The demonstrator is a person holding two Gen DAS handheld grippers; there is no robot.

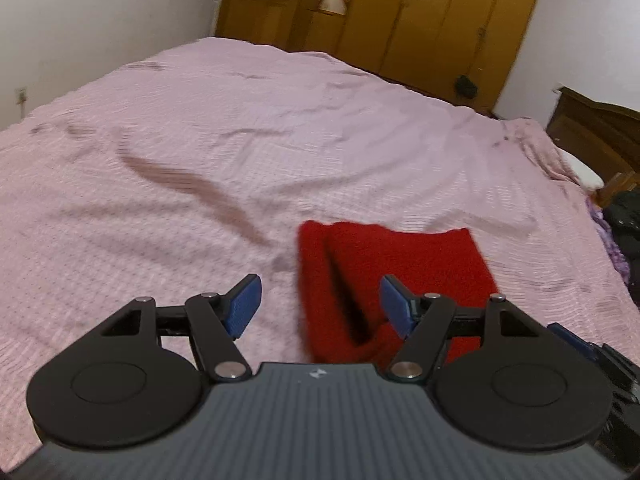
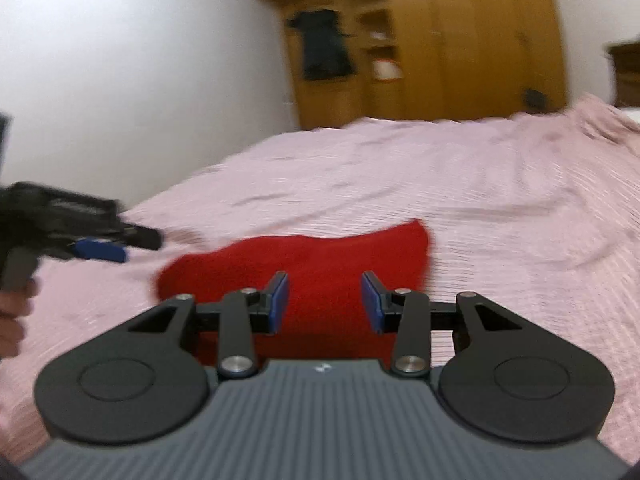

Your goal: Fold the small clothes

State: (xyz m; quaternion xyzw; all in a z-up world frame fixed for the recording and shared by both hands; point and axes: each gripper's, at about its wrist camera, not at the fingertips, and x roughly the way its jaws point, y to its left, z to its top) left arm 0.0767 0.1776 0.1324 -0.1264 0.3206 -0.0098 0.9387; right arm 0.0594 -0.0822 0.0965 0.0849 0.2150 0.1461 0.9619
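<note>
A red knitted cloth (image 1: 400, 264) lies folded flat on the pink bedspread (image 1: 200, 140), with a lengthwise crease on its left part. My left gripper (image 1: 319, 300) hovers over the cloth's near left end, its blue pads wide apart and nothing between them. In the right wrist view the same red cloth (image 2: 300, 256) lies just ahead and below. My right gripper (image 2: 324, 300) stands open above its near edge, its pads clear of the fabric. The left gripper (image 2: 120, 246) shows at the left of that view, held by a hand (image 2: 12, 312), above the bedspread (image 2: 480, 184) beside the cloth's left end.
A wooden wardrobe (image 1: 420, 20) with open shelves stands past the far end of the bed. A dark wooden headboard (image 1: 592, 128) and a pile of dark and purple things (image 1: 624, 216) are at the right edge. White walls close the left side.
</note>
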